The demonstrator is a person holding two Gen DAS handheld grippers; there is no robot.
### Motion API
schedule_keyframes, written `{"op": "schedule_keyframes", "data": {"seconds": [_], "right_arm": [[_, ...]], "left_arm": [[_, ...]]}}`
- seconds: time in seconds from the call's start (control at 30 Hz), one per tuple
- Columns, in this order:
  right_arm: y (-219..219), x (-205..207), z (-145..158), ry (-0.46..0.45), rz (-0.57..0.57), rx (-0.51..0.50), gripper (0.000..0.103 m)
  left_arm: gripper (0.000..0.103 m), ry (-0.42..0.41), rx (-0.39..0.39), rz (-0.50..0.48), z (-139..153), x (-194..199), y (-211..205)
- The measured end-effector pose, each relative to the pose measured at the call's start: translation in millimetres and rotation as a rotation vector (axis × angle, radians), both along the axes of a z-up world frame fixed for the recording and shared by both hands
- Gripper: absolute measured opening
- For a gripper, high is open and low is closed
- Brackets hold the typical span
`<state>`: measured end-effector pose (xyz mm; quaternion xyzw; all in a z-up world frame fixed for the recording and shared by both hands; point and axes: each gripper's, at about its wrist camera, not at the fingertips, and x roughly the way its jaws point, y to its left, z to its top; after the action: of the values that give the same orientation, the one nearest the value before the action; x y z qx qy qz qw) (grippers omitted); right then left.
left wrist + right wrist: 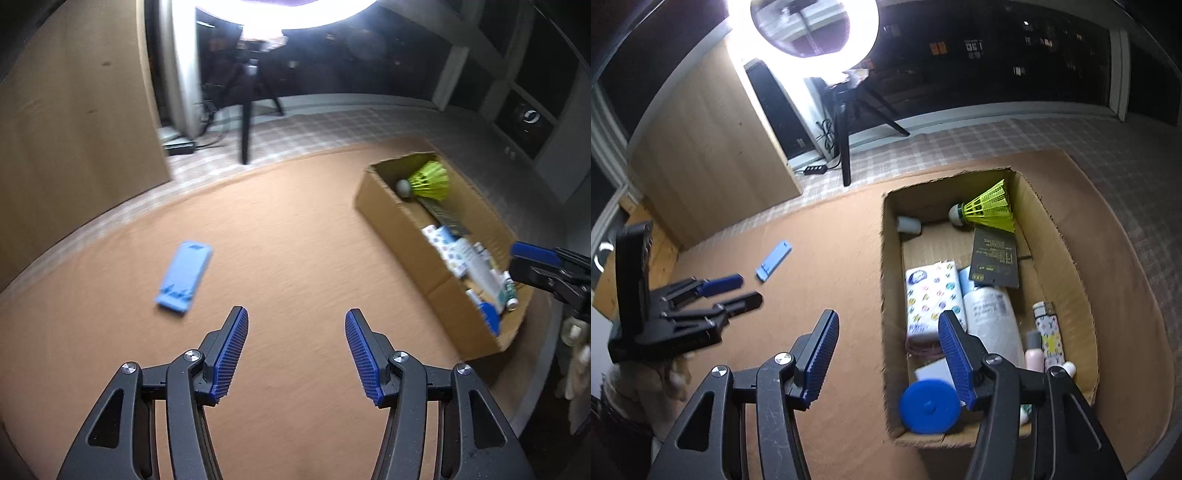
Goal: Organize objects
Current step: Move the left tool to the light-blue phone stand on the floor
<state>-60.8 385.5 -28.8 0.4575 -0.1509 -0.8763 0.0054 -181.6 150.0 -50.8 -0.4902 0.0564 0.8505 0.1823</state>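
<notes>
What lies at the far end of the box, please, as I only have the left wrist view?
Observer: Left of the shuttlecock, a small grey cup lies on its side against the box wall.
Operator: Is the right gripper carrying anything?
Observer: No, the right gripper is open and empty above the box's near end.
Operator: What is the blue thing there?
Observer: A round blue disc, lying flat in the near corner.

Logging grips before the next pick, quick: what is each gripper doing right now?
Left gripper: open, nothing between its jaws.
Right gripper: open, holding nothing, over the near end of the cardboard box.
</notes>
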Motion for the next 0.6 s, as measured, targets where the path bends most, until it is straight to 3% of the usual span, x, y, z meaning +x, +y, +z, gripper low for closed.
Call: {"op": "schedule_keyframes", "data": {"seconds": [0.33,0.6], "right_arm": [[-33.8,25.8,1.8,0.018,-0.007,0.06,0.054],[-42.7,31.1,-9.2,-0.013,-0.012,0.035,0.054]], "left_arm": [[0.071,0.006,-0.017,0.088,-9.9,7.0,-47.1],[0.072,-0.078,0.044,0.16,-33.9,-20.6,-80.3]]}}
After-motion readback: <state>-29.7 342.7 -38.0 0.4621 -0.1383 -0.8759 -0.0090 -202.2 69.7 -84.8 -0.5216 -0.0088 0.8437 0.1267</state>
